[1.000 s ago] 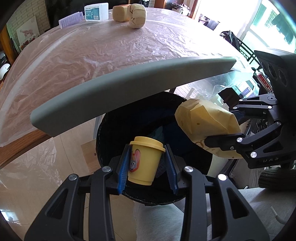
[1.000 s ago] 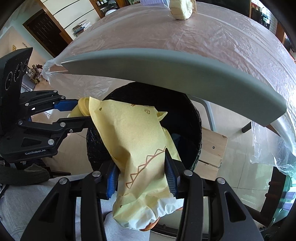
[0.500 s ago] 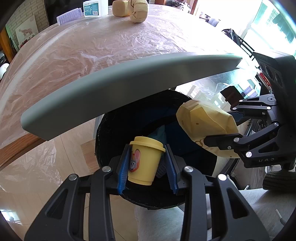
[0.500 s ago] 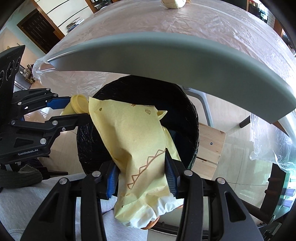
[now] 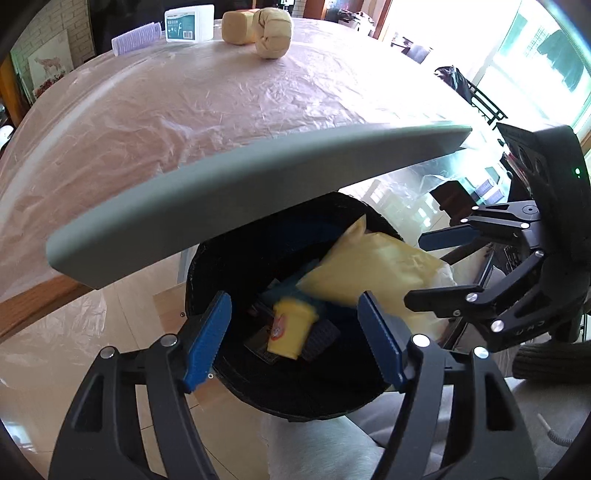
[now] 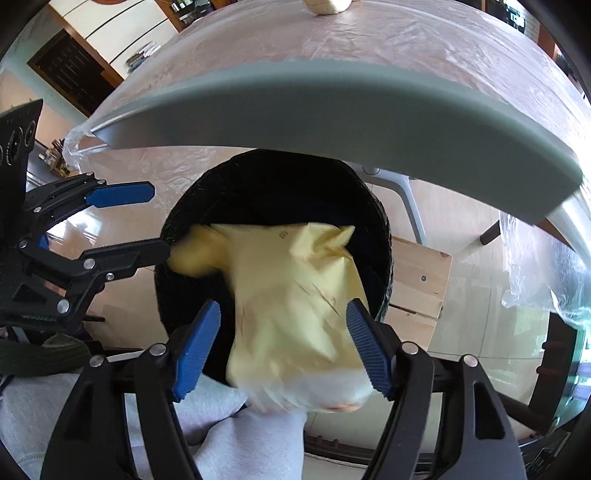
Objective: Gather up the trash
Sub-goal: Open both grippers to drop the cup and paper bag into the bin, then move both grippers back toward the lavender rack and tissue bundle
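Both hand-held grippers stood spread over the black bin (image 5: 236, 266) when you let go: the left hand-held gripper (image 5: 295, 339) had just been opening, and nothing touched its blue pads (image 5: 207, 336), the yellow cup (image 5: 291, 328) lying blurred below them inside the bin among dark scraps. Your right hand-held gripper (image 6: 284, 343) had likewise just been opening; the yellow paper bag (image 6: 291, 291) sat between its jaws, motion-blurred, with the left pad clear of it, while I could not tell whether the right pad brushed it. The bag hung half over the bin's near rim, its white lower end outside the opening. Judged by its creases and sagging, the bag was light, soft and thin; it would crumple under a pinch and could catch on the rim rather than drop cleanly. You would have gripped it best across the bunched middle, not the loose white end. The cup looked rigid, smooth and light, so a squeeze across its wall below the lid suited it. Two tan rolls (image 5: 258, 33) and a white box (image 5: 190, 22) lay at the far edge of the plastic-covered table (image 5: 184, 110).
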Tool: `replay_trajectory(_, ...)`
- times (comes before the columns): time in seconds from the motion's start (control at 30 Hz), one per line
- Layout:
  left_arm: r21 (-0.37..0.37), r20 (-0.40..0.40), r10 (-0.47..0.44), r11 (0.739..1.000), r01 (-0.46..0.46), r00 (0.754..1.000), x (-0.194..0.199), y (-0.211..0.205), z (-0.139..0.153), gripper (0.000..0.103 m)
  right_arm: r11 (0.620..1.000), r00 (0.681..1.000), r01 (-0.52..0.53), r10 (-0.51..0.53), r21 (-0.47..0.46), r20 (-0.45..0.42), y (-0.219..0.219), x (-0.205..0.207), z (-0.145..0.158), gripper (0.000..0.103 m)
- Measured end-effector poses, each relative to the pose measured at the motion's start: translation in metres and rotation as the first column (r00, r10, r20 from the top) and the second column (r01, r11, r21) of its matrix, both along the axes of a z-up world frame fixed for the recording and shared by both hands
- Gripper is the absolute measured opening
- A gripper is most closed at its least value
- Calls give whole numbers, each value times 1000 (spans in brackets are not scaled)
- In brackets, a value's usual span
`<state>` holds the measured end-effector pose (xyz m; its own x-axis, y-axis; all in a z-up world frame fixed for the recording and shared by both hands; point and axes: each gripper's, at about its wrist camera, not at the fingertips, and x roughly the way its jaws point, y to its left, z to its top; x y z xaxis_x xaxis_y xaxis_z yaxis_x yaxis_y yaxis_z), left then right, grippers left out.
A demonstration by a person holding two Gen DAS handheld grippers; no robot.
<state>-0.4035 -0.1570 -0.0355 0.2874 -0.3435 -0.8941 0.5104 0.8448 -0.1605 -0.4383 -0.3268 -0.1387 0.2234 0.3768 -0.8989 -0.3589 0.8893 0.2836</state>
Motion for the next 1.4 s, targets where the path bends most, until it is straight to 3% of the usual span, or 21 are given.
replay_trajectory(0.23, -16, 11, 12, 1000, -12, 1000, -2, 8, 12, 72, 999, 998, -6, 8, -40, 69, -9, -14, 27, 70)
replay_trajectory(0.4, -56, 61, 4, 998, -1, 998, -5, 13, 44, 72, 1000, 985, 1, 3, -25, 173, -16, -22, 72, 75)
replay_trajectory(0.47, -65, 97, 6, 998, 1, 995, -5, 15, 59, 73, 1000, 972, 20, -14, -22, 233, -16, -22, 93, 81)
replay_trajectory(0.6, -94, 181, 66, 994, -50, 981, 4, 25, 88, 89, 996, 928, 90, -83, 0, 364, -18, -13, 129, 92)
replay_trajectory(0.73, -116, 270, 189, 980, -163, 944, 26, 40, 109, 97, 986, 865, 167, -153, 13, 477, -14, 5, 147, 99)
replay_trajectory(0.87, -96, 295, 224, 974, -204, 929, 52, 48, 116, 97, 978, 874, 200, -204, 56, 442, -10, 38, 147, 99)
replay_trajectory(1.03, -11, 363, 148, 988, -154, 920, 83, 42, 122, 97, 959, 868, 263, -283, 104, 407, -3, 79, 144, 99)
replay_trajectory(1.4, 66, 301, 65, 994, -89, 951, 192, 54, 106, 97, 942, 883, 322, -334, 91, 330, 26, 141, 122, 96)
